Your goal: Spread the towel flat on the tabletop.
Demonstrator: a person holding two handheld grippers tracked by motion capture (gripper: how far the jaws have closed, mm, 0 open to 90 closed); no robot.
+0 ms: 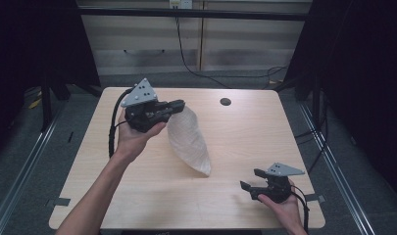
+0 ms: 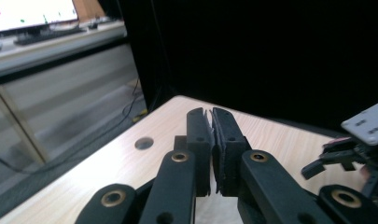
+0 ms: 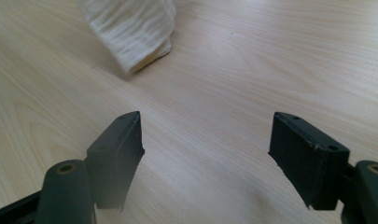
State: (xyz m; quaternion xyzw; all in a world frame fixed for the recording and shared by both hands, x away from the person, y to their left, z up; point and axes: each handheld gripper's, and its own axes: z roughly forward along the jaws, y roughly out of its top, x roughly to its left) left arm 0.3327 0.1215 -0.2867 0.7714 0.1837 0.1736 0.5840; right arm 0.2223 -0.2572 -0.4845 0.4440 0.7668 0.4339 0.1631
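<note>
A white, ribbed cloth [image 1: 188,139] stretches in a long drape from the middle of the wooden table [image 1: 245,132] up to my left gripper [image 1: 179,105]. That gripper is held above the table's back left and is shut on the cloth's upper end. In the left gripper view its jaws [image 2: 211,116] are pressed together with a thin pale edge between them. My right gripper [image 1: 250,179] rests low near the front right, open and with nothing in it. In the right gripper view its jaws [image 3: 205,135] stand wide apart, and the cloth's lower corner [image 3: 130,28] lies ahead on the wood.
A round cable hole [image 1: 225,102] sits near the table's back edge, also seen as a hole [image 2: 143,143] in the left gripper view. The right gripper [image 2: 345,154] shows far off there. Dark curtains flank the table; a cabinet and cables stand behind it.
</note>
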